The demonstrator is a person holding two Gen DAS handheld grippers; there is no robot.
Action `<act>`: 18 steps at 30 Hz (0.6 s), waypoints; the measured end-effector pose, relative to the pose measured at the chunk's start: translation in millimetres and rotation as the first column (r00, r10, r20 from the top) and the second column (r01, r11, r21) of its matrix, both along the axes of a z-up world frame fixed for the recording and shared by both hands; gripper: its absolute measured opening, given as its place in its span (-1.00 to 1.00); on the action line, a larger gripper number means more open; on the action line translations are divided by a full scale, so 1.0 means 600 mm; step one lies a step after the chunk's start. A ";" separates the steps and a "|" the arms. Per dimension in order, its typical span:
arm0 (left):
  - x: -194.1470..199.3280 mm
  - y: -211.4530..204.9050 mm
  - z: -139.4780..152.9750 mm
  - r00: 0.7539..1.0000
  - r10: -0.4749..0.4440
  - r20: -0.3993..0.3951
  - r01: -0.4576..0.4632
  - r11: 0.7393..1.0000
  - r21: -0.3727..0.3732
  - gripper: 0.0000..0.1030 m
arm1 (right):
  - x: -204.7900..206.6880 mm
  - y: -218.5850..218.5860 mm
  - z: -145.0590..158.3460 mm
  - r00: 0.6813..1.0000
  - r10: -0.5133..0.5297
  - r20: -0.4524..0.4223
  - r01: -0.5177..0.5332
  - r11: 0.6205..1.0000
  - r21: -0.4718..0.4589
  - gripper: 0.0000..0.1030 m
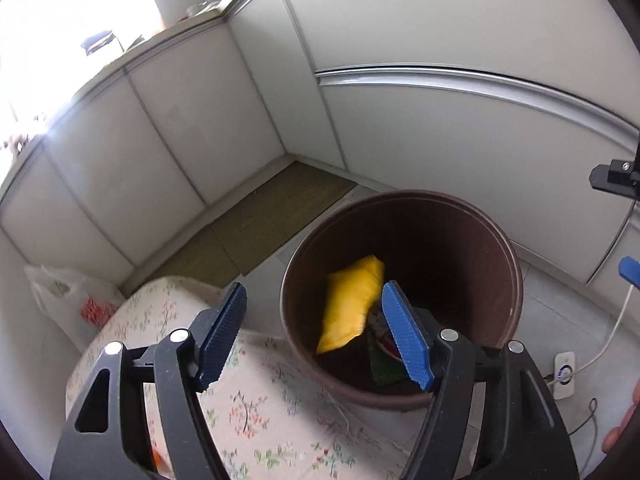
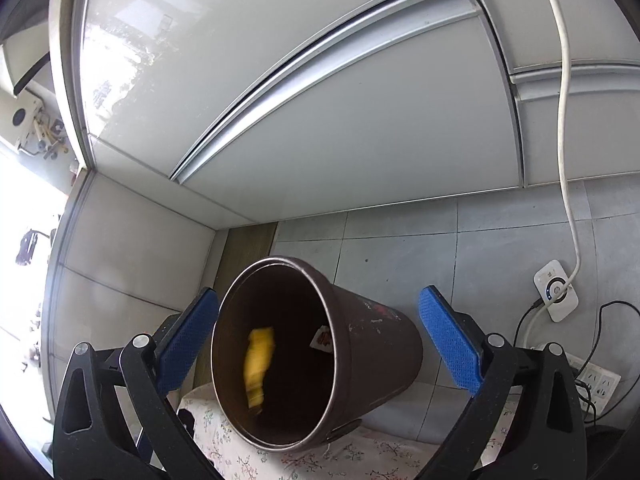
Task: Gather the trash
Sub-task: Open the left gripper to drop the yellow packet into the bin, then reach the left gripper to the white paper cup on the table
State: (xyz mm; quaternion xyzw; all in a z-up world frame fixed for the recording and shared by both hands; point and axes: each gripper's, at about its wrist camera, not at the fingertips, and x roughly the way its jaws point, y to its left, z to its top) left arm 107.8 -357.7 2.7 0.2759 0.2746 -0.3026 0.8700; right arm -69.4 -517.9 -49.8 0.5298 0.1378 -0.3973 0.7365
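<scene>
**Spotter:** What is your left claw doing?

**Me:** My left gripper [image 1: 316,332] is hovering over the brown bin [image 1: 516,280] with its blue pads standing apart and nothing between them. The yellow wrapper [image 1: 352,304] is blurred inside the bin, so I judge it is dropping free; that is why I am keeping the claw above the mouth and not down in it.

**Spotter:** And the right?

**Me:** In the right wrist view the right gripper [image 2: 320,344] is framing the bin, its jaws wide on either side. Whether its pads are actually touching the rim or wall I cannot tell. The bin looks tilted there, mouth turned towards me, which I think is presenting the opening for the drop.

**Spotter:** Where is the bin sitting?

**Me:** It is beside the flowered cloth [image 1: 256,408], over the grey tiled floor [image 2: 400,248] near the white cabinets [image 1: 440,128]. A green packet [image 1: 382,364] is already lying at the bottom, so the collecting looks partly done.
</scene>
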 end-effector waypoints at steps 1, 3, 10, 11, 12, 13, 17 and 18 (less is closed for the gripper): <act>0.000 0.013 0.003 1.000 0.020 -0.001 -0.020 1.000 -0.005 0.34 | 0.004 0.003 0.001 1.000 0.010 -0.004 -0.010 1.000 -0.006 0.86; 0.002 0.033 -0.001 0.998 0.054 -0.018 -0.055 0.998 -0.014 0.34 | 0.021 0.013 0.009 0.998 0.061 -0.027 -0.062 0.998 -0.024 0.86; 0.013 0.152 -0.011 0.964 0.240 -0.110 -0.248 0.967 -0.062 0.36 | 0.103 0.087 0.028 0.954 0.269 -0.130 -0.283 0.954 -0.097 0.86; 0.013 0.171 -0.011 0.957 0.265 -0.122 -0.275 0.959 -0.072 0.37 | 0.113 0.096 0.031 0.946 0.293 -0.142 -0.308 0.946 -0.103 0.86; 0.013 0.187 -0.017 0.949 0.285 -0.134 -0.297 0.952 -0.078 0.37 | 0.124 0.108 0.033 0.936 0.317 -0.155 -0.335 0.936 -0.110 0.86; 0.008 0.210 -0.022 0.940 0.308 -0.150 -0.323 0.942 -0.089 0.37 | 0.139 0.127 0.037 0.921 0.347 -0.177 -0.371 0.920 -0.124 0.86; -0.010 0.286 -0.036 0.905 0.380 -0.189 -0.406 0.906 -0.123 0.52 | 0.186 0.192 0.049 0.853 0.453 -0.258 -0.501 0.849 -0.167 0.86; -0.011 0.309 -0.042 0.893 0.401 -0.202 -0.430 0.893 -0.128 0.53 | 0.198 0.210 0.050 0.833 0.479 -0.278 -0.534 0.827 -0.175 0.86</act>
